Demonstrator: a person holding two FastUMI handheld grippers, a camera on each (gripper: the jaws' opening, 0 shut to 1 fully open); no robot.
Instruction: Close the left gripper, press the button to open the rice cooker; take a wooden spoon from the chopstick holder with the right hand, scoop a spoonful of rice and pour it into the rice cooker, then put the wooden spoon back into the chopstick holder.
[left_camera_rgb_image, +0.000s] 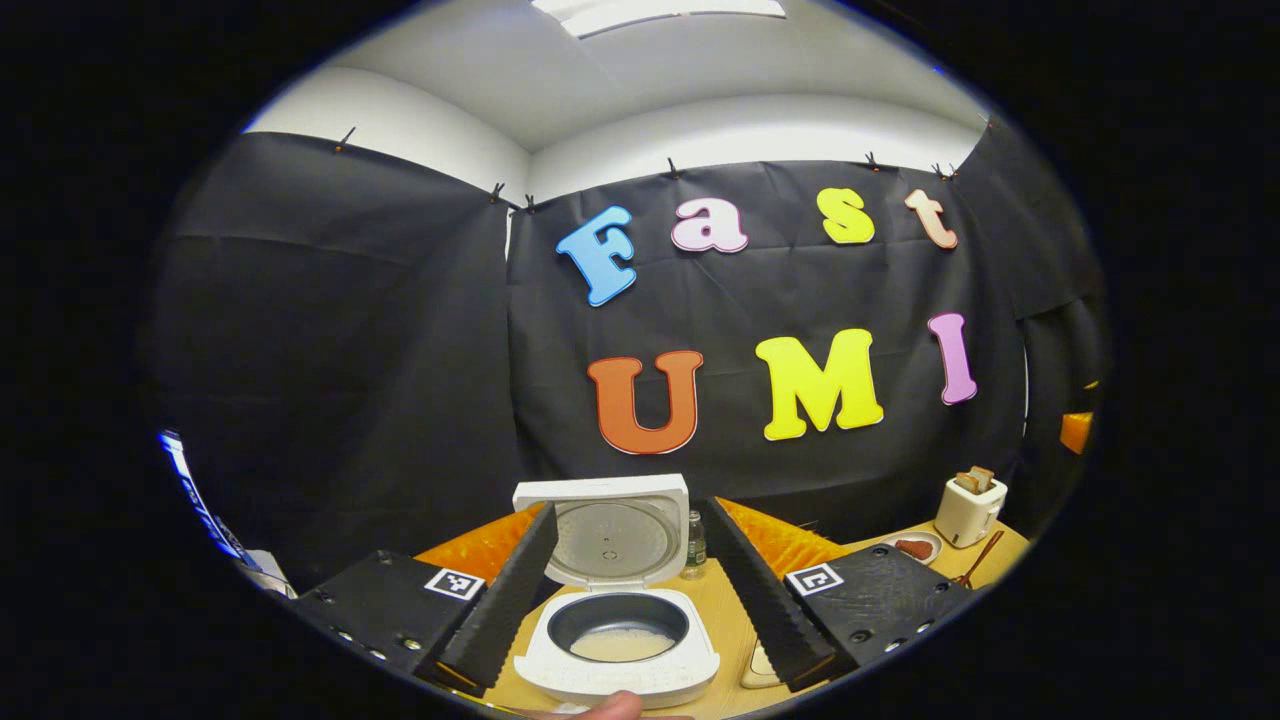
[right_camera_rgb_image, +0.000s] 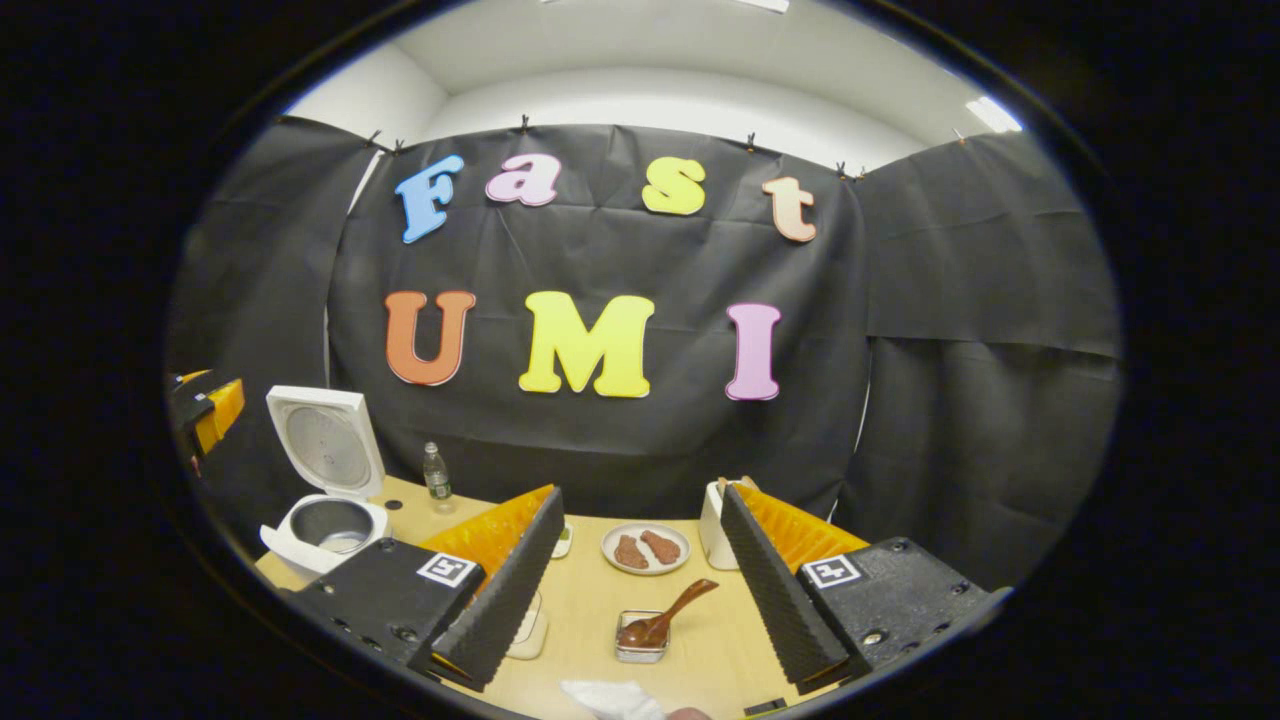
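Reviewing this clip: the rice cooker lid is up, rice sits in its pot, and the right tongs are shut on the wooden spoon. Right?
Not quite. The right tongs are open and hold nothing; in the right gripper view the wooden spoon rests in a small metal tray on the table. The rice cooker lid is up, with rice inside, as the left gripper view shows.

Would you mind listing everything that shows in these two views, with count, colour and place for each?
rice cooker: one, white, lid up, rice in its pot, table's left end
bottle: one, clear, behind the cooker
plate: one, white, two brown pieces on it, mid-table
toaster: one, cream, bread in its slots, beside the plate
wooden spoon: one, brown, bowl resting in the holder
chopstick holder: one, metal, low, near the table's front edge
table: one, light wood
left gripper: one, open, in front of the cooker
right gripper: one, open, over the spoon
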